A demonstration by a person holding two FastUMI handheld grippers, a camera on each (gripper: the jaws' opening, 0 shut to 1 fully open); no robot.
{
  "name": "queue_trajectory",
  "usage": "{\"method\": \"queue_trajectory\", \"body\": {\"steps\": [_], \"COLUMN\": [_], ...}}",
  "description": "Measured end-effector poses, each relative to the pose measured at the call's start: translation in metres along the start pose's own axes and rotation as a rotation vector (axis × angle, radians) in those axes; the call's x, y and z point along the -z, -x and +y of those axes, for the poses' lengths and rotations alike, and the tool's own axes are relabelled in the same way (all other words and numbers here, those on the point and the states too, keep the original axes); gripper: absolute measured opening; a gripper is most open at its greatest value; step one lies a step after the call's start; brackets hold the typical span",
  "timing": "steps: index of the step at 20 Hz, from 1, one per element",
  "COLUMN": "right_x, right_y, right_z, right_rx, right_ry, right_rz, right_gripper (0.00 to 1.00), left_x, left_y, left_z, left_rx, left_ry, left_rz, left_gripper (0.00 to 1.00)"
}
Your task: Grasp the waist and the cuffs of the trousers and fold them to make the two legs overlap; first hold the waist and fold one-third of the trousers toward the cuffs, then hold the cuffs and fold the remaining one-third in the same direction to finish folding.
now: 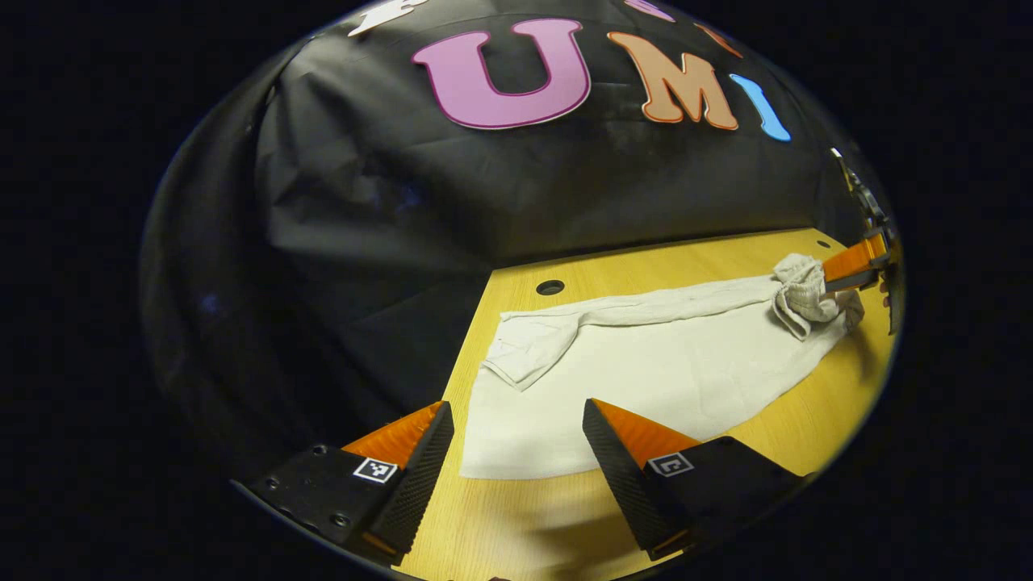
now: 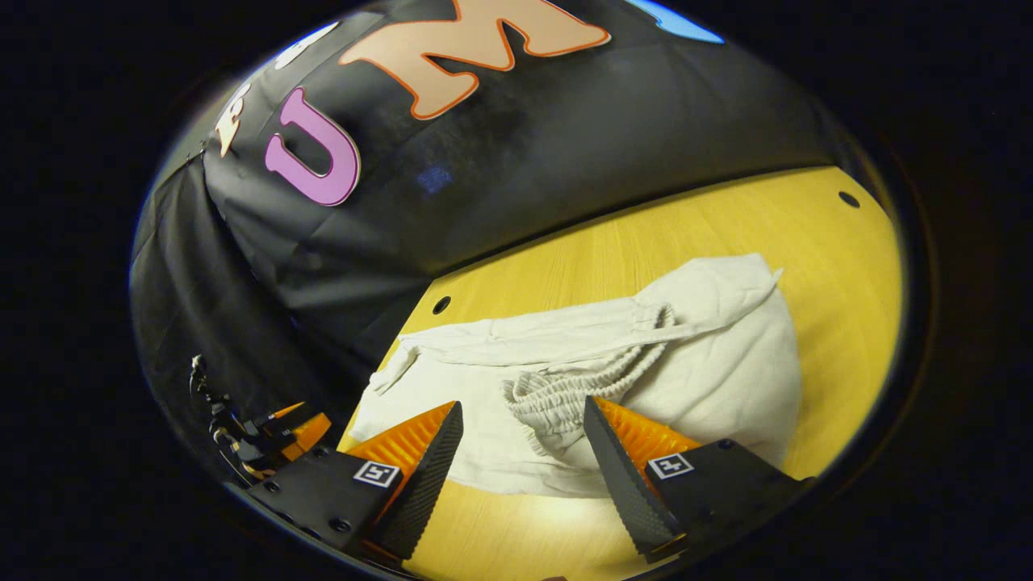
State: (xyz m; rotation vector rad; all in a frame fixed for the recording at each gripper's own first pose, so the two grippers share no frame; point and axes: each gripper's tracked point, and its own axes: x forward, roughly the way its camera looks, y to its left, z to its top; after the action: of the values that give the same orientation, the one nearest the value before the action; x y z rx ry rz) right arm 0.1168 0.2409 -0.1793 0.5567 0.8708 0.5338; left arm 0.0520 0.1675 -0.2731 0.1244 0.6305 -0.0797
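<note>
Pale cream trousers [image 1: 646, 363] lie flat across the wooden table [image 1: 524, 516]. One leg end [image 1: 524, 351] is folded back on itself. In the left gripper view, my left gripper [image 1: 516, 407] hovers open over the cuff end, nothing between its fingers. Far off, the right gripper [image 1: 847, 274] sits at the bunched waist [image 1: 803, 294]. In the right gripper view, my right gripper [image 2: 523, 405] is open, and the gathered elastic waistband [image 2: 557, 391] of the trousers [image 2: 726, 347] lies between its fingers without being pinched. The left gripper [image 2: 290, 428] shows at lower left.
The black cloth wall [image 1: 484, 186] rises along the table's far edge. Small round holes [image 1: 549, 287] [image 2: 441, 305] [image 2: 848, 198] mark the tabletop [image 2: 646, 234]. Bare wood lies in front of the trousers, near both grippers.
</note>
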Motion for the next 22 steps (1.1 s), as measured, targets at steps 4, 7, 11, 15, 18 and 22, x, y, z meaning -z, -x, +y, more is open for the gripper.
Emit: {"method": "queue_trajectory", "body": {"steps": [4,7,11,15,18,22], "right_x": [-0.019,-0.027,-0.02,-0.014,-0.014,-0.015], "right_y": [0.022,0.038,0.057,0.065,0.064,0.065], "right_z": [-0.001,-0.007,-0.022,-0.034,-0.035,-0.041], "right_rx": [0.038,0.075,0.133,0.174,0.178,0.191], "right_ry": [-0.022,-0.031,-0.037,-0.053,-0.05,-0.046], "right_rz": [-0.076,-0.122,-0.131,-0.126,-0.127,-0.133], "right_gripper": [0.95,0.95,0.96,0.96,0.96,0.96], "left_x": [0.013,0.028,0.051,0.06,0.068,0.065], "left_y": [-0.037,-0.061,-0.083,-0.092,-0.099,-0.101], "left_z": [0.01,0.018,0.029,0.023,0.014,0.005], "left_rx": [0.048,0.07,0.061,0.072,0.075,0.093], "left_ry": [0.118,0.236,0.266,0.228,0.222,0.203], "left_rz": [0.032,0.073,0.136,0.18,0.222,0.223], "left_gripper": [0.96,0.96,0.96,0.96,0.96,0.93]}}
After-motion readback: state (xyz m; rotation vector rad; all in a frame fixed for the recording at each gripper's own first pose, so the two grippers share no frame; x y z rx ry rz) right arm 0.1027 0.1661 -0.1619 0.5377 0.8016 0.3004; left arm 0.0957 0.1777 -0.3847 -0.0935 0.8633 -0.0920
